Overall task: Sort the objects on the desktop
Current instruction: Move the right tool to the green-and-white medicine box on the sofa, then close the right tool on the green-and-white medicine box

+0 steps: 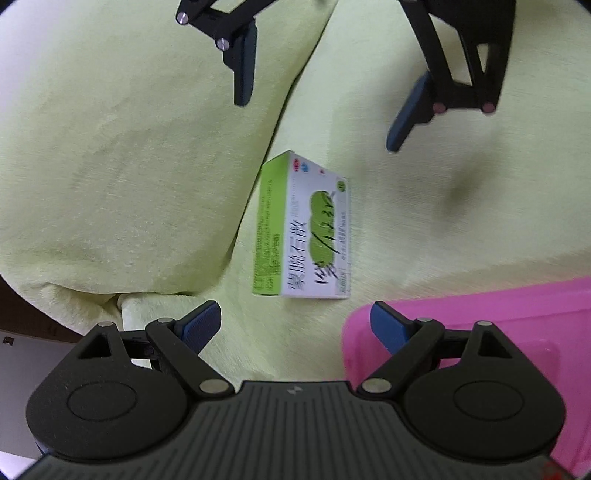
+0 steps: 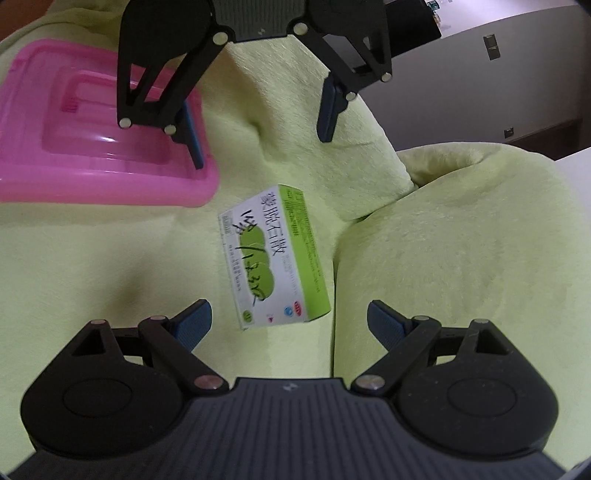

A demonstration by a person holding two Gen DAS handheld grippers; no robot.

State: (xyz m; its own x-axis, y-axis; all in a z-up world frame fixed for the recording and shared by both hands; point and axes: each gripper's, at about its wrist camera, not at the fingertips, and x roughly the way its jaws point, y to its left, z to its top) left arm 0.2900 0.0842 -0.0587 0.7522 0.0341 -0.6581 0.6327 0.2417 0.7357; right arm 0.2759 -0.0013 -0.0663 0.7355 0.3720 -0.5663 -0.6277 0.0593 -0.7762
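A white and green medicine box lies flat on the yellow-green plush cloth, beside a raised fold. My left gripper hangs open just short of the box's near end. From the far side my right gripper faces it, also open and empty. In the right wrist view the box lies just ahead of my right gripper, with my left gripper open beyond it. A pink plastic tray sits on the cloth next to the left gripper.
The pink tray fills the lower right of the left wrist view. A thick fold of cloth rises right of the box. Beyond the cloth are a white surface and a dark object.
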